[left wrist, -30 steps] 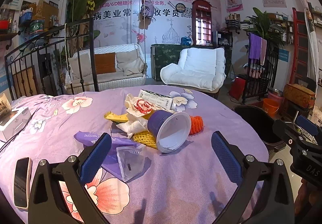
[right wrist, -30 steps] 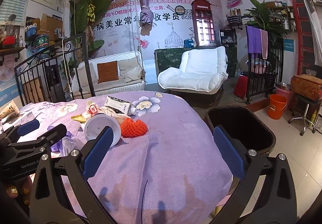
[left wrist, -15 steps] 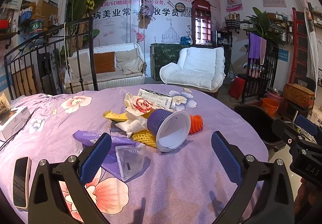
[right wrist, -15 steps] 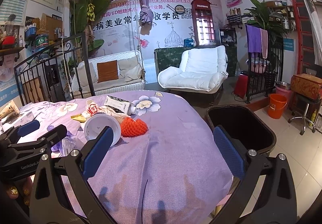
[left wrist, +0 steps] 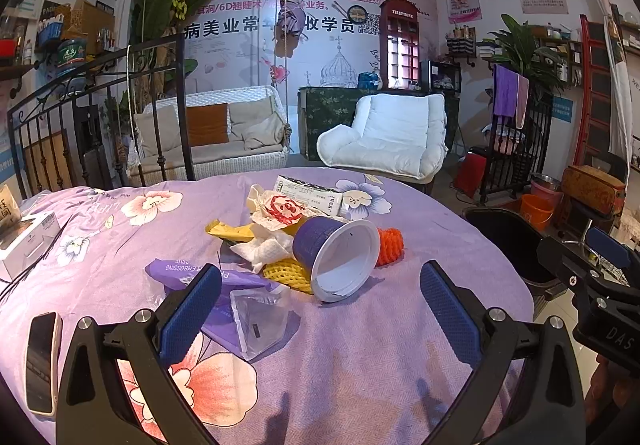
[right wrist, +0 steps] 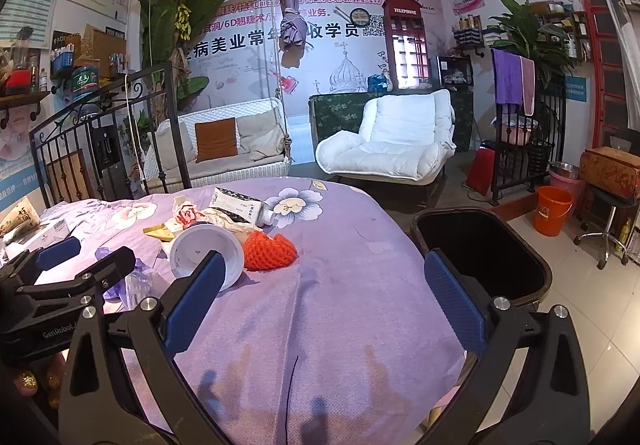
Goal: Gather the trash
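A heap of trash lies on the purple flowered tablecloth (left wrist: 360,357). In it a blue paper cup (left wrist: 334,257) (right wrist: 206,251) lies on its side, with an orange foam net (left wrist: 390,245) (right wrist: 270,251), a yellow foam net (left wrist: 290,275), white tissue (left wrist: 266,247), a purple wrapper (left wrist: 236,279) and a clear plastic bag (left wrist: 258,319) around it. My left gripper (left wrist: 320,309) stands open just short of the heap, nothing between its fingers. My right gripper (right wrist: 324,301) is open over bare cloth, right of the cup. A black bin (right wrist: 486,253) (left wrist: 508,241) stands beside the table.
A phone (left wrist: 40,361) lies near the table's left front edge, and white boxes (left wrist: 28,241) sit at the far left. A white carton (left wrist: 310,197) rests behind the heap. An orange bucket (right wrist: 554,209) is on the floor past the bin.
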`<move>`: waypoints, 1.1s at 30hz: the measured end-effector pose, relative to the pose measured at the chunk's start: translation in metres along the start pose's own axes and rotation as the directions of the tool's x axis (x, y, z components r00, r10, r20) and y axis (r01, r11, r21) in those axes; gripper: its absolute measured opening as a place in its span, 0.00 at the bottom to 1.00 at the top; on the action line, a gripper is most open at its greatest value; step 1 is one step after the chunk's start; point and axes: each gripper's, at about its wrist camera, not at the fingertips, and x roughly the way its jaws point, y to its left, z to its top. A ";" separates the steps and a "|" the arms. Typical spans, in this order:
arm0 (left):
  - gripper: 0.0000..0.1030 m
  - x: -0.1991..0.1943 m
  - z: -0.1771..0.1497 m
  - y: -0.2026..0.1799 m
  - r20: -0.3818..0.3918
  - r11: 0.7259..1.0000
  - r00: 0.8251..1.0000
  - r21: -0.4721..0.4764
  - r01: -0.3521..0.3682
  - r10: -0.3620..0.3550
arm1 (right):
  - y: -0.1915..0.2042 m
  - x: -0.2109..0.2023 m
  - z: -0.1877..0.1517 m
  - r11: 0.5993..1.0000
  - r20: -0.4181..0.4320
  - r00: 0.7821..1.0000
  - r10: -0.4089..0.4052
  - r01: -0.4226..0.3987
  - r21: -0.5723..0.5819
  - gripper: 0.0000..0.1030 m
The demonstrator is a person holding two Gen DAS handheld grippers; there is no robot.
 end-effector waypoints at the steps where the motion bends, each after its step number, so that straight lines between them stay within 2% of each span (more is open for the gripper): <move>1: 0.96 0.000 0.000 0.001 -0.001 1.000 1.000 0.000 0.001 -0.001 | 0.000 0.000 0.000 1.000 -0.001 1.000 0.001 -0.001 -0.002 0.96; 33: 0.96 0.002 -0.003 0.004 -0.011 1.000 1.000 -0.005 0.002 -0.002 | 0.001 0.002 -0.003 1.000 -0.012 1.000 0.010 -0.010 -0.001 0.96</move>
